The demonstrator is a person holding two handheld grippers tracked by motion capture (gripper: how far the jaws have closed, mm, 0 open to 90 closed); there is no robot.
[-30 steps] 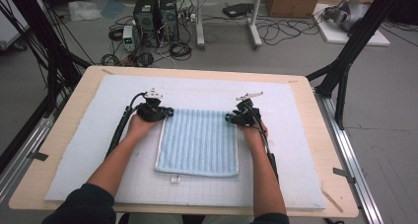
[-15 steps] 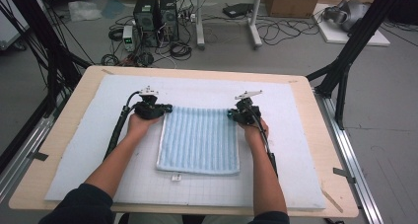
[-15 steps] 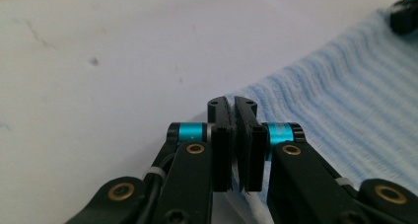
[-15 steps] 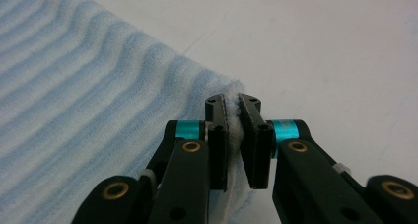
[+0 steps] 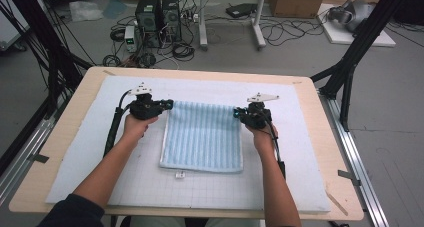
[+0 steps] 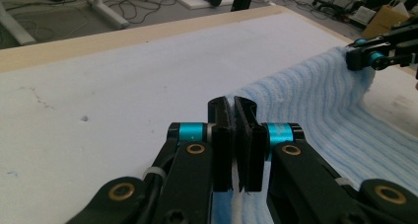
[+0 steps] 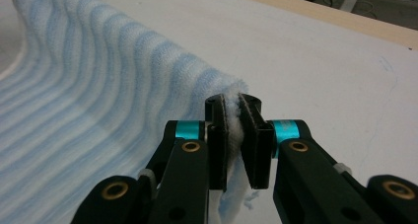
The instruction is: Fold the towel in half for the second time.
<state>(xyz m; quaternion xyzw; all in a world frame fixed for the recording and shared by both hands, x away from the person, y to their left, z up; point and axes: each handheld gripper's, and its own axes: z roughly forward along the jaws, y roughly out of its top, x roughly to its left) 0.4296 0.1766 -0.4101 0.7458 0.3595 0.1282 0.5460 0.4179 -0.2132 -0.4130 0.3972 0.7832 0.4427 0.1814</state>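
Table (image 5: pixel 65 137), wooden rim, covered by a white mat (image 5: pixel 300 152) with a faint grid.

Towel (image 5: pixel 202 137), blue-and-white striped, lies mid-mat between the two forearms. Near edge flat on the mat, with a small white tag (image 5: pixel 180 175) just in front of it. Far edge lifted off the mat at both corners; in the left gripper view the cloth rises from the mat to each held corner and sags between them.

Left gripper (image 5: pixel 167 104): jaws pinched tight on the far left corner; a thin strip of white hem shows between the pads (image 6: pixel 224 140). Right gripper (image 5: pixel 236 113): jaws closed on the far right corner, a tuft of terry squeezed between its pads (image 7: pixel 219 145).

Key relation: the held far edge runs side to side, one corner per gripper, both about equally far from the person. The rest of the towel lies from the jaws toward the person, stripes running the same way.

Judgement: likely a fold, far edge carried over to the near edge. Both hands would need to travel level and together, or the edge will skew.
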